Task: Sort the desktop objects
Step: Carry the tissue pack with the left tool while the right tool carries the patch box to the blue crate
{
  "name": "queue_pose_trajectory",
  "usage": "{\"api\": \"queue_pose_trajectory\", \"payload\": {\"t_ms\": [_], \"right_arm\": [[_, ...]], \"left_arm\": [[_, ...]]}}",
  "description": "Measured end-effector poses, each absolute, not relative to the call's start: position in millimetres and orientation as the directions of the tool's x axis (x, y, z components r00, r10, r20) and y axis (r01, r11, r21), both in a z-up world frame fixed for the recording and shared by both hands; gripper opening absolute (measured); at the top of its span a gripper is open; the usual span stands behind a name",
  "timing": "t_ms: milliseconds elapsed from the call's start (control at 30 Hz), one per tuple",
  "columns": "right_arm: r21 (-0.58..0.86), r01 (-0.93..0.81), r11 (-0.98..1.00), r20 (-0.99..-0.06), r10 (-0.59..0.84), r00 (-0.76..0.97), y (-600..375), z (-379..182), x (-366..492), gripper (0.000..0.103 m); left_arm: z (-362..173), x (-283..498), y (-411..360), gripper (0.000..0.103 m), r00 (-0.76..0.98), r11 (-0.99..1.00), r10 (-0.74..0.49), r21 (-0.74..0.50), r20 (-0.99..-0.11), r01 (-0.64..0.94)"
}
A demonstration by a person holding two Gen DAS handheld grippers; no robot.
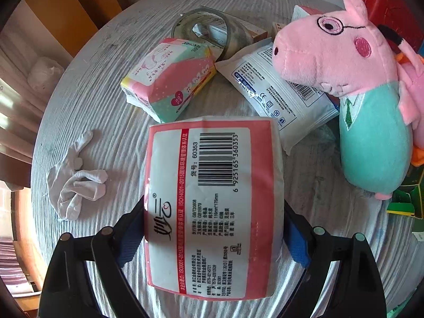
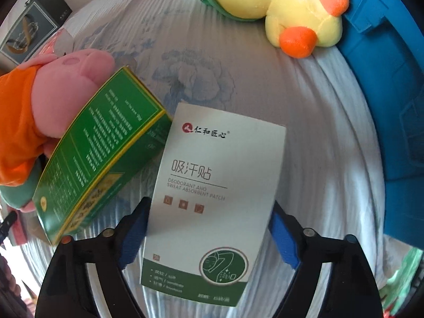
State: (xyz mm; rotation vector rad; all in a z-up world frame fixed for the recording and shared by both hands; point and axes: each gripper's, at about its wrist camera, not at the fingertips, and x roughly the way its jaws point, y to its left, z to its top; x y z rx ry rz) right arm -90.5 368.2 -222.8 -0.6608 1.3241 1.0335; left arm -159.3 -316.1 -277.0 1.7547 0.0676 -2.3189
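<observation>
The left gripper points down at the table and its jaws stand wide. Between them lies a soft tissue pack with a red and white label and a barcode. The blue pads are at both long edges of the pack, but I cannot tell if they press on it. The pack rests on the pale ribbed tablecloth.

To its left lies a crumpled white glove. Behind the pack there is a pink and mint packet and a white sachet with blue print. A pink plush pig in a teal shirt lies partly on the sachet. Further back stands a clear roll of tape.

The right gripper also points down. A white and green flat box for sweat patches is between its jaws. The blue pads are just beside the box's edges; contact is not clear.

The box lies on the same cloth. On its left a green carton with yellow edges touches its corner and leans on a pink plush toy in orange cloth. A yellow plush duck and a blue plastic bin are further away.
</observation>
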Motion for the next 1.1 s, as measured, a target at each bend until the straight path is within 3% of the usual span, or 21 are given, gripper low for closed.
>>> {"api": "queue_pose_trajectory", "payload": {"t_ms": [233,467,800,1100], "right_arm": [[0.175,-0.894,0.413,-0.937,0.349,-0.022,341.1,-171.4,-88.5,0.083],[0.196,-0.915,0.352,-0.817,0.574,0.046,296.1,-91.2,-125.5,0.081],[0.207,-0.918,0.339,-0.595,0.788,0.157,258.5,12.8,-110.1,0.081],[0.217,-0.882,0.419,-0.443,0.847,0.293,181.0,68.8,-20.5,0.081]], "left_arm": [[-215.5,-136.6,-299.3,0.09,-0.4,-0.97,-0.188,0.105,-0.897,0.22],[-137.4,-124.6,-260.6,0.09,-0.587,-0.987,-0.134,0.055,-0.798,0.151],[-36.9,-100.5,-133.5,0.09,-0.773,-0.999,0.033,-0.003,-0.634,-0.041],[33.7,-99.1,38.2,0.09,-0.834,-0.973,0.203,-0.011,-0.513,-0.23]]}}
